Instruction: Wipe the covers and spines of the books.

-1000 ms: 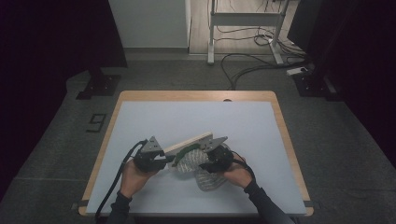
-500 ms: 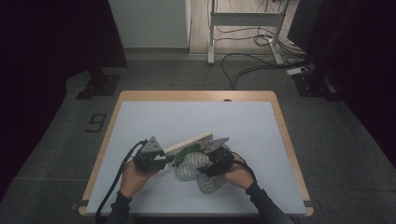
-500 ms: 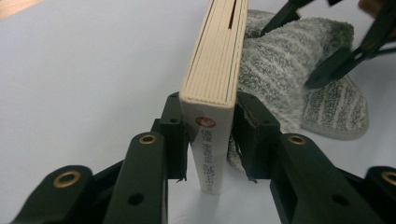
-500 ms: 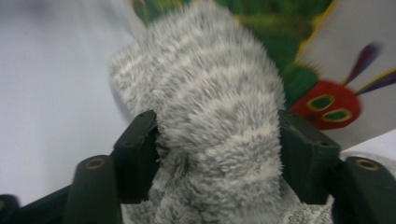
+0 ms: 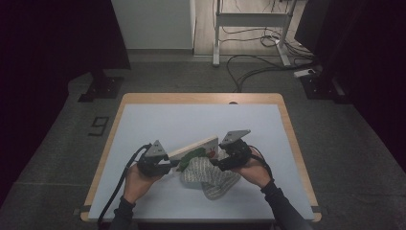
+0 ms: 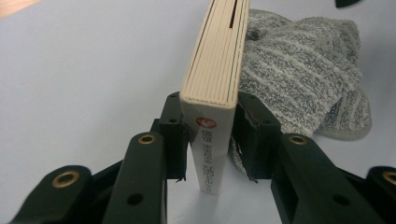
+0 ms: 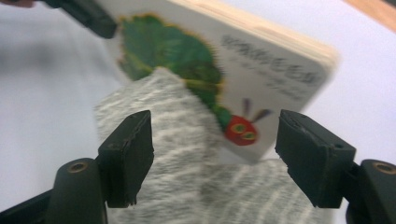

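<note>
Board book point(image 5: 197, 148) held tilted above the grey sock point(image 5: 208, 176), near the table's point(image 5: 201, 115) front edge. Left gripper point(image 6: 211, 140) clamps its spine end. Right gripper point(image 7: 212, 156) jaws just opening, empty. Book lifted, not yet placed; wide bare tabletop beyond the sock

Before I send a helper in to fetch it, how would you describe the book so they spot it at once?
On the pale blue table mat, look near the front edge between the two hands. The thick cream-paged board book with a green caterpillar cover is clamped in the left gripper, tilted over a grey ribbed knitted sock.
</note>
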Motion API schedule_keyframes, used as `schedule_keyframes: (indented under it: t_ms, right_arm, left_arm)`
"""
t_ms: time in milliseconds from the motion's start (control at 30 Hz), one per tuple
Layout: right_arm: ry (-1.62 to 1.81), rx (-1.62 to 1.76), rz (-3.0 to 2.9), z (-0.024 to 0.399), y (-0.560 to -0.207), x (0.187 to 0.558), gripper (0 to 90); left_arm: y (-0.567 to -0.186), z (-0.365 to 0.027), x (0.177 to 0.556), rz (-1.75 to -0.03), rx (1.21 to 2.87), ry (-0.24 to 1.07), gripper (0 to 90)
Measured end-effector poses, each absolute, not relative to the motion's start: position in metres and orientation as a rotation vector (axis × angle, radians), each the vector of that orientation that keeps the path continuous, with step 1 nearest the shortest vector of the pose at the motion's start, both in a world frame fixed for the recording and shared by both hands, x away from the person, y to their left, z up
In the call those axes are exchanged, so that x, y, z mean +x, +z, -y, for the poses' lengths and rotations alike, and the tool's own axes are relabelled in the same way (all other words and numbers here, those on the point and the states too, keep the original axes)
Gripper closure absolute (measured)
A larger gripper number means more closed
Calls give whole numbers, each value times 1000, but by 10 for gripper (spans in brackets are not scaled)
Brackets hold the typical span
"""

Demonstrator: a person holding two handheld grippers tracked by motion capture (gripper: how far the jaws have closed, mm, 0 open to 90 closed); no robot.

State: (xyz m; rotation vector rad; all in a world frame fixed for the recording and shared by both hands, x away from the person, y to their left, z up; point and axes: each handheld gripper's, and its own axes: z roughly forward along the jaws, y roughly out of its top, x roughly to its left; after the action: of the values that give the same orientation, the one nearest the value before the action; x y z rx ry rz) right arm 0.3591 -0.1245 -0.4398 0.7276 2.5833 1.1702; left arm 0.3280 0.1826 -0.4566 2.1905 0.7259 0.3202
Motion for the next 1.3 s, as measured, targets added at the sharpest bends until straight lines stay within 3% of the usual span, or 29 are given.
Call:
schedule_keyframes:
  t_ms: [367,567,767,1067,1300]
  right_arm:
    - [1162,780,-2578,117,-458,396,255]
    - [1210,725,-2601,109,-460,397,330]
    - [1198,728,-2593,113,-458,397,416]
    - [1198,733,-2589,112,-459,398,417]
    - [1191,714,-2585,111,-459,400,411]
  left_arm:
    - [-458,-181,328,-725,2197,315,642]
    - [-460,-182,324,-731,2201,306,593]
    - [-455,-186,312,-756,2227,282,441]
    - [-441,-189,287,-742,2165,221,212]
    - [-441,-169,274,-634,2153,142,150]
